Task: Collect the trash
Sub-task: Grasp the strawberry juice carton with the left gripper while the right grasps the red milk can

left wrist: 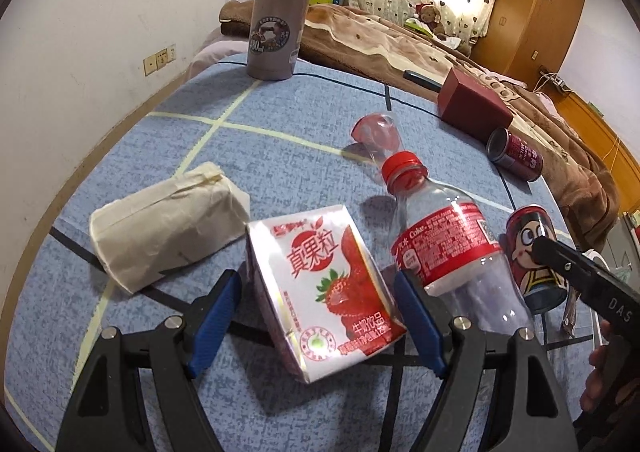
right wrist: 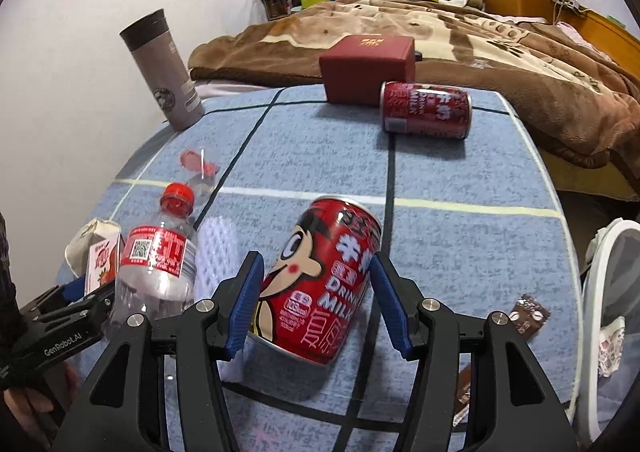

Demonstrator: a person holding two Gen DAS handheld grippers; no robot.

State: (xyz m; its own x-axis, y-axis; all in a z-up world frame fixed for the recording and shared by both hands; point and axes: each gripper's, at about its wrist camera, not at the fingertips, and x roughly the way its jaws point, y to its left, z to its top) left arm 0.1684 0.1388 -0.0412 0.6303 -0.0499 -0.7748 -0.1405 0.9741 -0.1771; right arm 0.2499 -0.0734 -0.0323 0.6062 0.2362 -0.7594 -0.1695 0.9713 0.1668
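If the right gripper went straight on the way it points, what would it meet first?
The cartoon milk can, lying between the right gripper's opening jaws; the pads look just clear of it, though depth is unclear.

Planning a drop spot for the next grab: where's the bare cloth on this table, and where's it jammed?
Free: the wide blue stretch between the thermos, the red box and the near milk can; also the right side between the far milk can and the coffee sachet. Crowded: the near-left cluster of tissue pack, strawberry carton and water bottle.
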